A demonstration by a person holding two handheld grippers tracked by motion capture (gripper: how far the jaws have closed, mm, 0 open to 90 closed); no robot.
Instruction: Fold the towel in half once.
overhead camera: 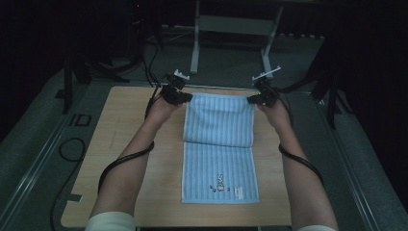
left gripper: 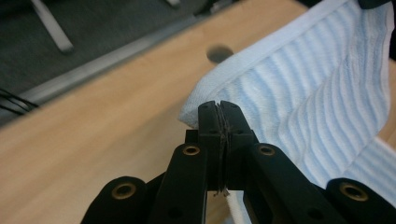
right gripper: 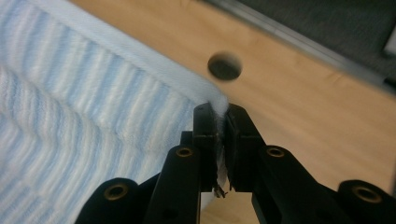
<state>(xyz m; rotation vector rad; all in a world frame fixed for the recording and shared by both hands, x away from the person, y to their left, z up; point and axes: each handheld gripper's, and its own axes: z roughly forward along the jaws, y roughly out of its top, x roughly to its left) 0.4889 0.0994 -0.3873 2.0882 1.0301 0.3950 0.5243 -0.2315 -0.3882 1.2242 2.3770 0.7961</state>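
Up close, towel (right gripper: 93, 116) fabric between right claw (right gripper: 219, 119) pads, overhead unreadable.

Towel (overhead camera: 219, 159) lies mid surface (overhead camera: 125, 144); far end lifted, L claw (overhead camera: 185, 97) at far-left corner, R claw (overhead camera: 252, 99) far-right.

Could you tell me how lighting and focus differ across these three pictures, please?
High view: dim, dark surroundings, yet the towel and table read clearly. Left gripper view: brighter, left tongs fairly sharp, background soft. Right gripper view: right tongs sharp on the towel corner, table hole blurred.
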